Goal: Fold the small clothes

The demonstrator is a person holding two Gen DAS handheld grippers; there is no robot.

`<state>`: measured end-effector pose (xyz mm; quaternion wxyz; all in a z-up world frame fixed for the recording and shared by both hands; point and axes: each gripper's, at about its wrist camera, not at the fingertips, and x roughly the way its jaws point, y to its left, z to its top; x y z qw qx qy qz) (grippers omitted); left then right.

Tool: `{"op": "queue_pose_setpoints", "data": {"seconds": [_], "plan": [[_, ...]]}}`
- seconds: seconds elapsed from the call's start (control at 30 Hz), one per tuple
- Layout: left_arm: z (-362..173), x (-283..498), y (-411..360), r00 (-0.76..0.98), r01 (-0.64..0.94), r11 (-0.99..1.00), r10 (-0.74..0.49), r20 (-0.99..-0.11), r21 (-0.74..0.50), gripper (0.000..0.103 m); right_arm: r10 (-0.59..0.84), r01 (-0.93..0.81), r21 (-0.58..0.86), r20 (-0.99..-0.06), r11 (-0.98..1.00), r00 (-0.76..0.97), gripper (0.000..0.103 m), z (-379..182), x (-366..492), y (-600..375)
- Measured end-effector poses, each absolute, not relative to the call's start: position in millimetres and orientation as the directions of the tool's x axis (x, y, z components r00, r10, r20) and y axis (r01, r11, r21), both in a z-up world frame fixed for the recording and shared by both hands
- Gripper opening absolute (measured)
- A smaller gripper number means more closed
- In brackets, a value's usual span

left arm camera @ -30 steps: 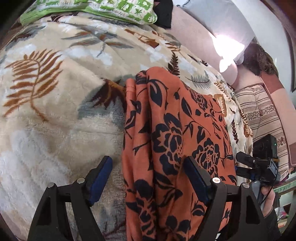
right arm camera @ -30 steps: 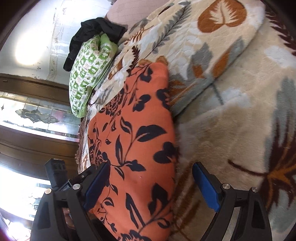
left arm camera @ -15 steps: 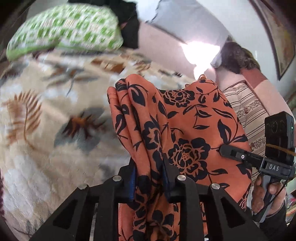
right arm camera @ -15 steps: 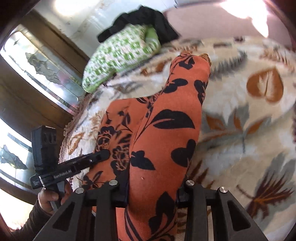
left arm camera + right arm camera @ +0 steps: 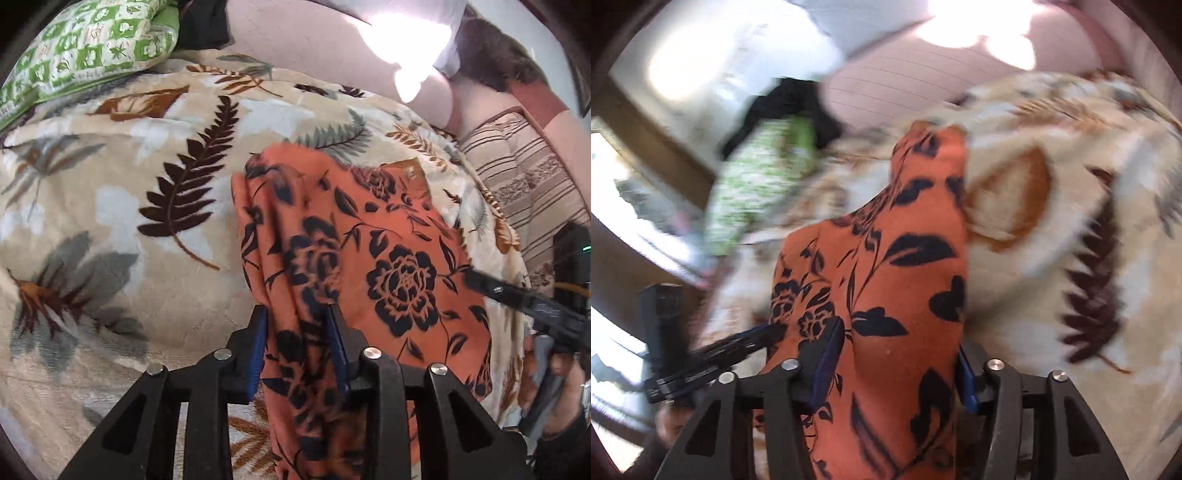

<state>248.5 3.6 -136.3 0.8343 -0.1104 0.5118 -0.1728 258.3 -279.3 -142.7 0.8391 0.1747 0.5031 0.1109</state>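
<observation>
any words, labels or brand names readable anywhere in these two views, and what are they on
None can be read.
Right gripper seen in the left wrist view: any marking on its black body is too blurred to read.
Left gripper seen in the right wrist view: faint marks on its black body, smeared by motion, unreadable.
Orange cloth, blanket, green pillow: printed patterns only, flowers and leaves, no lettering.

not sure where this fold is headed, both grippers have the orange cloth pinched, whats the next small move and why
Probably carry both pinched corners forward and lay them over the far end. The left gripper and right gripper each clamp a bunched part of the orange cloth, whose far end rests on the blanket.
</observation>
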Motion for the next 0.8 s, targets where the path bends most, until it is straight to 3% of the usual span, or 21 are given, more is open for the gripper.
{"op": "queue_pose_setpoints", "data": {"seconds": [0.13, 0.23, 0.3, 0.33, 0.4, 0.47, 0.53, 0.63, 0.77, 0.8], "plan": [[-110, 230, 24, 0.485, 0.167, 0.924, -0.380, -0.787, -0.343, 0.038, 0.345, -0.027, 0.392, -0.774, 0.920, 0.530, 0.061, -132, 236, -295], [-93, 211, 27, 0.533, 0.176, 0.921, -0.385, -0.753, -0.347, 0.050, 0.419, -0.123, 0.437, -0.689, 0.891, 0.591, 0.064, -96, 215, -281], [-90, 200, 23, 0.550, 0.198, 0.920, -0.389, -0.739, -0.337, 0.063, 0.485, -0.194, 0.467, -0.658, 0.863, 0.576, 0.076, -89, 207, -266], [-94, 198, 18, 0.542, 0.201, 0.925, -0.379, -0.750, -0.322, 0.071, 0.507, -0.218, 0.472, -0.661, 0.854, 0.554, 0.077, -91, 206, -253], [-112, 196, 7, 0.484, 0.162, 0.955, -0.295, -0.824, -0.247, 0.072, 0.513, -0.206, 0.477, -0.714, 0.855, 0.476, 0.078, -111, 218, -237], [-120, 186, 3, 0.434, 0.126, 0.969, -0.247, -0.866, -0.213, 0.071, 0.463, -0.095, 0.466, -0.794, 0.880, 0.393, 0.078, -143, 226, -237], [-105, 160, 5, 0.497, 0.118, 0.976, -0.220, -0.840, -0.185, 0.072, 0.394, -0.107, 0.390, -0.800, 0.914, 0.452, 0.078, -125, 214, -230], [-80, 120, 5, 0.607, 0.086, 0.994, -0.111, -0.787, -0.074, 0.086, 0.303, -0.183, 0.242, -0.777, 0.953, 0.552, 0.081, -82, 173, -211], [-53, 81, 12, 0.670, 0.028, 0.996, -0.083, -0.738, -0.087, 0.087, 0.157, -0.133, 0.093, -0.750, 0.987, 0.642, 0.103, -61, 113, -210], [-49, 73, 13, 0.670, 0.016, 0.996, -0.072, -0.739, -0.083, 0.087, 0.130, -0.114, 0.074, -0.753, 0.991, 0.645, 0.103, -60, 101, -212]]}}
